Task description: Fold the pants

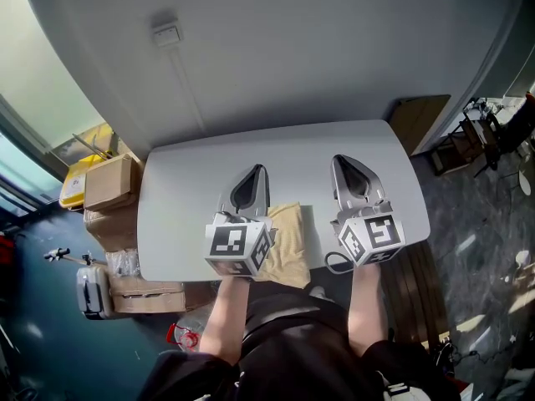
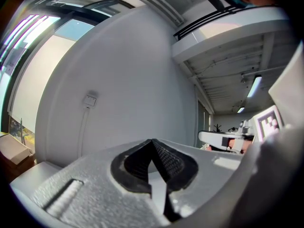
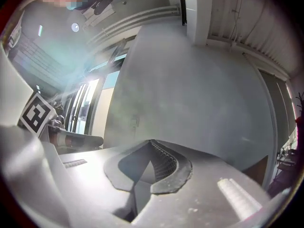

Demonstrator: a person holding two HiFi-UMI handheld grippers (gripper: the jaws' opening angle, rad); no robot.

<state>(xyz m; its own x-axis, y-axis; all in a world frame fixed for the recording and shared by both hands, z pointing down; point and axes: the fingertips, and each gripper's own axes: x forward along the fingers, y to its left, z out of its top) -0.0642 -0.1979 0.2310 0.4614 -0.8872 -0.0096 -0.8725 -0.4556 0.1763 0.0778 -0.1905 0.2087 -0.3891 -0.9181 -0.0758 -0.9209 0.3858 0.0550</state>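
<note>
Grey table [image 1: 192, 182], head view: pants [image 1: 290, 239] at near edge, left side hidden behind left gripper [image 1: 257, 172]; open tabletop beyond. Left gripper view: jaws closed, empty, wall [image 2: 118, 80] ahead. Right gripper [image 3: 151, 144] view: same, closed on nothing.

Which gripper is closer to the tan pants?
Left. The left gripper overlaps the tan pants at their left edge; the right gripper stands apart, to their right.

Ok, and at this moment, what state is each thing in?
left tongs: shut, empty, held above the table.
right tongs: shut, empty, held above the table.
pants: lying flat at the table's near edge, apparently folded, ungripped.
cardboard box: closed.
</note>
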